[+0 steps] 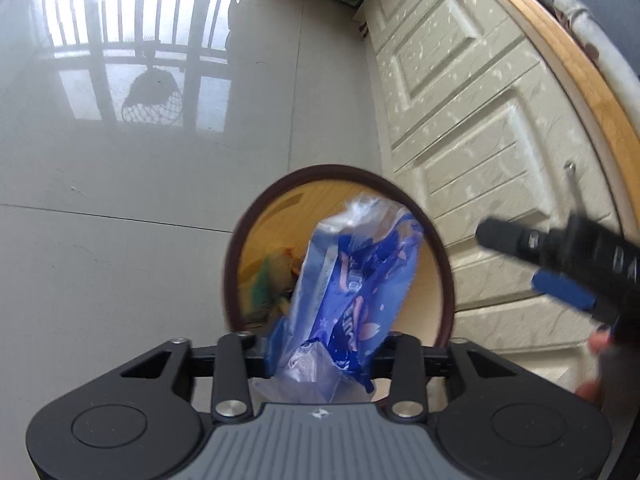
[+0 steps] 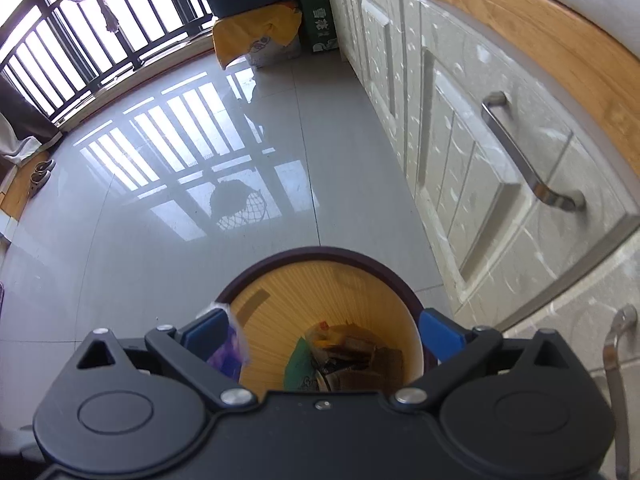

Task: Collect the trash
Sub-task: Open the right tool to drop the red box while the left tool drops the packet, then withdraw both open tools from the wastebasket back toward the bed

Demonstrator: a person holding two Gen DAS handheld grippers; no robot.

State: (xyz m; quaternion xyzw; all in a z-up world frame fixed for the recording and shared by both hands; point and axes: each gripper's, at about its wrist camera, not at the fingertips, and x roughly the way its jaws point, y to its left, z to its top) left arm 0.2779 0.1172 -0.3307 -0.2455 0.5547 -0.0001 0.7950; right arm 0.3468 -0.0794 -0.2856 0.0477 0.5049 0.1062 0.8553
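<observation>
A round trash bin with a dark brown rim [image 1: 336, 170] and yellow wood-look inside stands on the floor by the cabinets. My left gripper [image 1: 320, 354] is shut on a blue and clear plastic wrapper [image 1: 352, 280] and holds it over the bin mouth. Other trash [image 1: 272, 276] lies at the bottom. In the right wrist view the bin [image 2: 320, 254] is directly below, with trash [image 2: 340, 352] inside. My right gripper [image 2: 324, 332] is open over the bin; a scrap of clear and purple wrapper [image 2: 230, 344] shows by its left finger. It shows blurred at the right of the left view [image 1: 560, 264].
White kitchen cabinets [image 2: 460, 128] with metal handles [image 2: 524, 160] and a wooden counter edge [image 2: 540, 28] run along the right. Glossy grey floor tiles [image 2: 160, 240] spread left. Boxes and a yellow cloth [image 2: 256, 36] stand at the far end by a barred window [image 2: 80, 40].
</observation>
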